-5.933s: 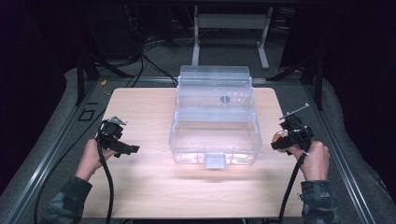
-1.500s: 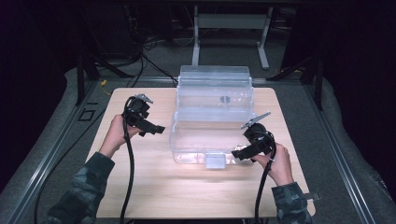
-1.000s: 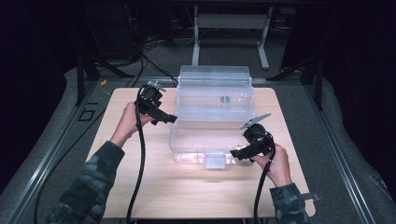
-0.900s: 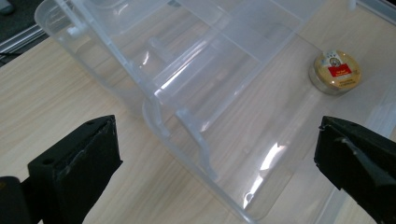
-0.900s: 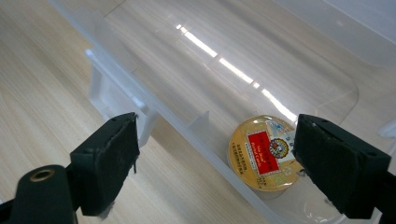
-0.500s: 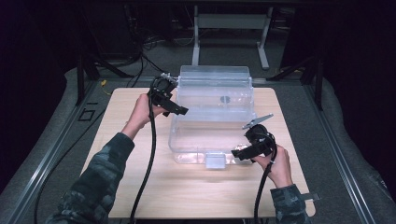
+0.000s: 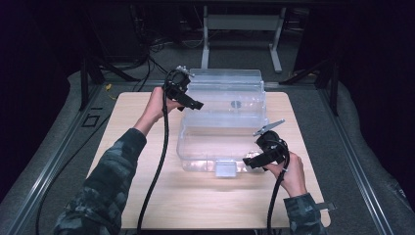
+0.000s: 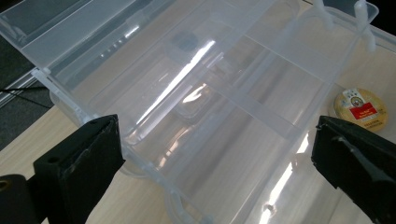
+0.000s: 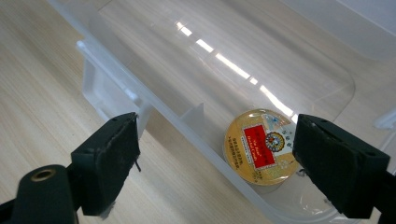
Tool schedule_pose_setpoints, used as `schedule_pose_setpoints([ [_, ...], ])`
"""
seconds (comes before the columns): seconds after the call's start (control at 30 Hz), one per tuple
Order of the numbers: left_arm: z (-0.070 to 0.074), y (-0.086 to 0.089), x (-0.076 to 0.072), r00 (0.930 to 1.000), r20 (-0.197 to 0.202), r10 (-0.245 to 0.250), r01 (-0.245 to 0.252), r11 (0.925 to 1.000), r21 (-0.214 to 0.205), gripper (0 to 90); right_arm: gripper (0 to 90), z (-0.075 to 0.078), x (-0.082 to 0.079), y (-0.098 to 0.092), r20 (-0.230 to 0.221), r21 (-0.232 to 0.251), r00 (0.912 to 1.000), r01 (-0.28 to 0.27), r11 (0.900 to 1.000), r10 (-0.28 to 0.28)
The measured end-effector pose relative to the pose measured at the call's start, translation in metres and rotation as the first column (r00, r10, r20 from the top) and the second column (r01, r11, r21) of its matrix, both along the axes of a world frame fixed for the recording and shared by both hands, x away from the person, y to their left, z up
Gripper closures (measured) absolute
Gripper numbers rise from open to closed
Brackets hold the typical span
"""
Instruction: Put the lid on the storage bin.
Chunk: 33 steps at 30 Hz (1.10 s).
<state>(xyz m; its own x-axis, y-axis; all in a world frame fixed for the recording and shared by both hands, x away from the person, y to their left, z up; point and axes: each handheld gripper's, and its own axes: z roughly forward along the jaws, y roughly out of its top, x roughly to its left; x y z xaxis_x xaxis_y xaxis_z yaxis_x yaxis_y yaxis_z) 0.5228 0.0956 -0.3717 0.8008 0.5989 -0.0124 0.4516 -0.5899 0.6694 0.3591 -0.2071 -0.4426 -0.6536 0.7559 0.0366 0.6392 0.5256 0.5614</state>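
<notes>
A clear plastic box (image 7: 222, 127) stands on the wooden table (image 7: 147, 147) with its lid (image 7: 225, 81) raised at the back. Its ribbed inside (image 8: 224, 107) and its front wall (image 9: 140, 100) show close up. A round gold tin (image 9: 261, 147) with a red label lies in the box's front right corner, and shows through the plastic (image 8: 360, 108) from the far side. My left gripper (image 7: 195, 104) hangs open over the box's back left corner, nothing between its jaws. My right gripper (image 7: 250, 160) stands open at the front right corner, its jaws on either side of the tin and apart from it.
A white latch (image 7: 225, 168) juts from the box's front wall. Bare table lies in front of the box and to both sides. Each gripper trails a black cable (image 7: 159, 161) toward the near edge. Grey padding (image 7: 58, 147) and dark stands surround the table.
My left gripper has moved right and toward the back, from the table's left side to the box's back left corner. The right gripper has stayed at the front right corner.
</notes>
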Motion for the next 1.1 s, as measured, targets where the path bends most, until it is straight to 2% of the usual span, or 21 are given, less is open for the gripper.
schedule_pose_setpoints([
  [0.07,-0.002,-0.005,0.004,1.0000,0.006,-0.007,0.007,0.9999,0.010,2.2,14.1,0.001,0.001,-0.001,-0.016,-0.009,0.9999,-0.004,1.0000,0.004],
  [0.13,-0.003,-0.010,0.008,0.9999,-0.001,-0.012,0.012,0.9999,0.007,2.2,13.9,-0.001,0.001,0.000,-0.007,0.005,1.0000,-0.005,1.0000,0.005],
  [0.3,0.001,-0.013,0.016,0.9997,0.022,-0.010,0.010,0.9999,-0.007,3.5,13.6,-0.003,0.000,0.001,-0.007,0.009,0.9999,-0.007,0.9999,0.007],
  [0.4,-0.002,-0.014,0.020,0.9999,0.008,-0.010,0.010,0.9999,-0.005,3.5,13.4,-0.005,0.002,0.000,-0.011,0.017,0.9999,-0.007,0.9998,0.007],
  [0.43,-0.004,-0.016,0.022,0.9999,-0.009,-0.006,0.006,0.9999,-0.013,2.6,13.0,-0.006,0.003,0.001,-0.011,0.008,0.9999,-0.007,0.9999,0.007],
  [0.47,-0.005,-0.017,0.024,0.9998,0.019,0.000,0.000,0.9999,-0.012,3.1,12.4,-0.007,0.003,0.002,-0.013,0.001,0.9999,-0.009,1.0000,0.009],
  [0.53,-0.007,-0.021,0.027,0.9999,0.012,0.000,0.000,0.9999,-0.017,4.0,11.3,-0.008,0.004,0.003,-0.022,-0.008,0.9997,-0.012,0.9999,0.011],
  [0.63,-0.013,-0.027,0.031,0.9999,0.011,0.004,-0.004,0.9999,0.014,5.7,10.7,-0.008,0.004,0.004,-0.026,-0.011,0.9996,-0.011,0.9999,0.010],
  [0.7,-0.017,-0.028,0.033,0.9998,0.016,0.010,-0.010,0.9999,0.013,8.3,10.9,-0.008,0.004,0.005,-0.020,-0.007,0.9997,-0.012,0.9999,0.012],
  [0.77,-0.020,-0.027,0.035,0.9999,0.002,0.012,-0.012,0.9999,0.004,9.8,11.0,-0.008,0.004,0.004,-0.019,-0.014,0.9997,-0.014,0.9998,0.014],
  [0.9,-0.026,-0.028,0.038,0.9996,-0.010,0.027,-0.027,0.9992,0.030,17.8,11.9,-0.010,0.004,0.003,-0.026,0.003,0.9996,-0.006,1.0000,0.006],
  [0.97,-0.027,-0.029,0.039,0.9995,-0.013,0.030,-0.029,0.9989,0.037,27.4,12.7,-0.012,0.004,0.003,-0.020,0.002,0.9998,-0.001,1.0000,0.001],
  [1.1,-0.030,-0.029,0.041,0.9991,-0.009,0.042,-0.041,0.9981,0.046,37.9,14.8,-0.018,0.003,0.005,-0.020,-0.002,0.9998,-0.001,1.0000,0.001],
])
